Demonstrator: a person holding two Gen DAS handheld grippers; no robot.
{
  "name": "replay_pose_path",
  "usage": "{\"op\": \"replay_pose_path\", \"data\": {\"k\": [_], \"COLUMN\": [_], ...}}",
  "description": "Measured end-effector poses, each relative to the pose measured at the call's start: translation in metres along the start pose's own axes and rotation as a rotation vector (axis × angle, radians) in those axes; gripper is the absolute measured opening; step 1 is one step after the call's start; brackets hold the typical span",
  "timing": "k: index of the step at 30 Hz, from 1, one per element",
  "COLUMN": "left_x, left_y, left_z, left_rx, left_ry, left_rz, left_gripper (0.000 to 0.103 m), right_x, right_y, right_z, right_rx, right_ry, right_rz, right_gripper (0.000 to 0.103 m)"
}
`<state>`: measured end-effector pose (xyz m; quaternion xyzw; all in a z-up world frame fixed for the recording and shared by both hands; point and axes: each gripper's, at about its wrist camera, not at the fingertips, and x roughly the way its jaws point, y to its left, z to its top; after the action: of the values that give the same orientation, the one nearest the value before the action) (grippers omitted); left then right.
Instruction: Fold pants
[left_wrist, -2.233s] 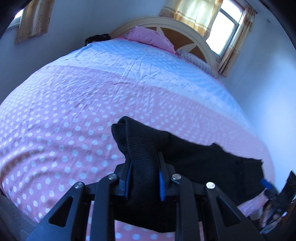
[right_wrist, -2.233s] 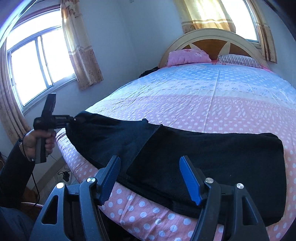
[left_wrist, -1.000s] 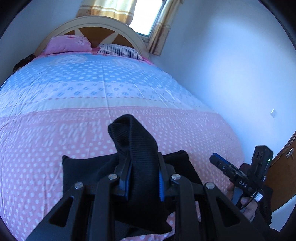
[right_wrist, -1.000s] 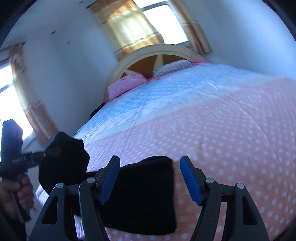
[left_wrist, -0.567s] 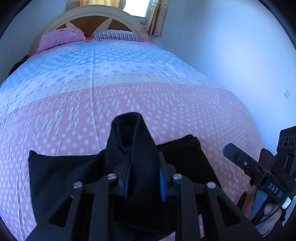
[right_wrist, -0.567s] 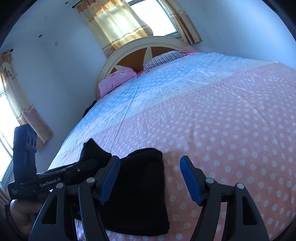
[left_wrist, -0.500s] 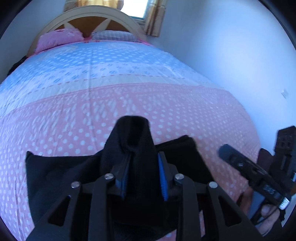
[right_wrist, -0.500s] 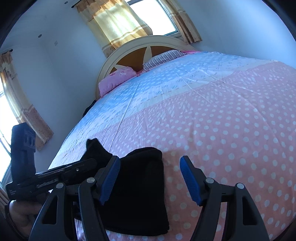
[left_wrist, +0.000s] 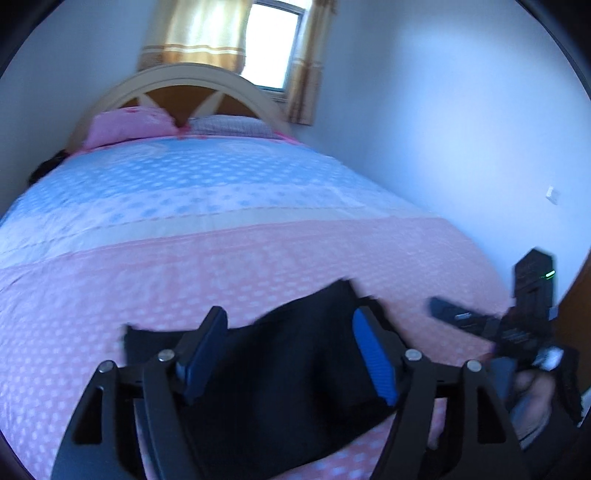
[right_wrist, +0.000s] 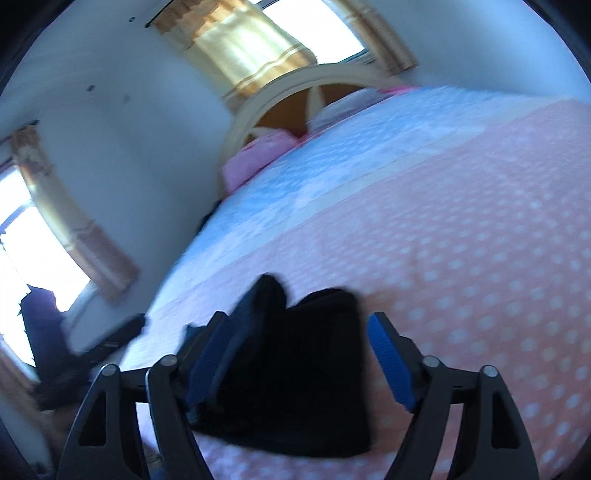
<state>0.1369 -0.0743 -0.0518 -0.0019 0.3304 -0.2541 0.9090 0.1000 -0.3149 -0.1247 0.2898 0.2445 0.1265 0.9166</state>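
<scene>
Here the pants are lying folded into a dark, compact bundle on the pink dotted end of the bed, close to its near edge. Both views are smeared by motion blur, so fine detail in the cloth is not showing.

The left gripper is hovering over the bundle with its 2 blue-padded fingers standing spread apart; nothing is lying between them but the pants seen past them, and whether the tips are touching the cloth cannot be told. In the same view the right gripper is showing at the far right, a hand wrapped around its grip, just beside the right end of the bundle.

From the right wrist, the right gripper is also pointing at the pants, and its fingers are likewise standing wide apart, gripping nothing. A raised hump of cloth is sitting at the far left corner of the bundle (its shape is blurred). The left gripper is appearing as a dark streak at the left edge, just off the bed's side.

Further up the bed, the cover is turning blue, and a pink pillow and a paler one are lying against the arched headboard. Yellow curtains are hanging at the window behind it.
</scene>
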Motion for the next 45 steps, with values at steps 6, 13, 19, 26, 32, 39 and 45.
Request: {"op": "replay_pose_path", "data": {"k": [6,13,19,26,32,39,45], "left_x": [0.011,0.018,0.031,0.045,0.042,0.040,0.047], "left_y": [0.058,0.085,0.102,0.117,0.109,0.109,0.114], "left_z": [-0.032,-0.043,-0.044,-0.052,-0.052,-0.035,-0.032], "left_rx": [-0.099,-0.160,-0.190,-0.239,-0.209,-0.123,-0.141], "left_ry": [0.032,0.037,0.054,0.096,0.088,0.040,0.050], "left_rz": [0.124,0.156,0.188,0.183,0.182,0.264,0.252], "left_gripper": [0.073,0.076,0.081,0.084,0.084,0.090,0.090], "right_x": [0.022,0.053,0.031,0.019,0.025,0.014,0.016], "right_y": [0.030,0.050,0.050,0.020,-0.011,-0.003,0.023], "right_z": [-0.014,-0.029,-0.028,-0.032,-0.031,-0.028,-0.002], "right_rx": [-0.050,-0.151,-0.158,-0.118,-0.031,-0.073,-0.132], "right_ry": [0.090,0.198,0.168,0.178,0.229,0.210,0.095], "right_rz": [0.054,-0.034,0.012,-0.039,-0.100,-0.166,-0.130], "right_gripper": [0.079,0.034,0.016,0.016,0.016,0.018,0.068]}}
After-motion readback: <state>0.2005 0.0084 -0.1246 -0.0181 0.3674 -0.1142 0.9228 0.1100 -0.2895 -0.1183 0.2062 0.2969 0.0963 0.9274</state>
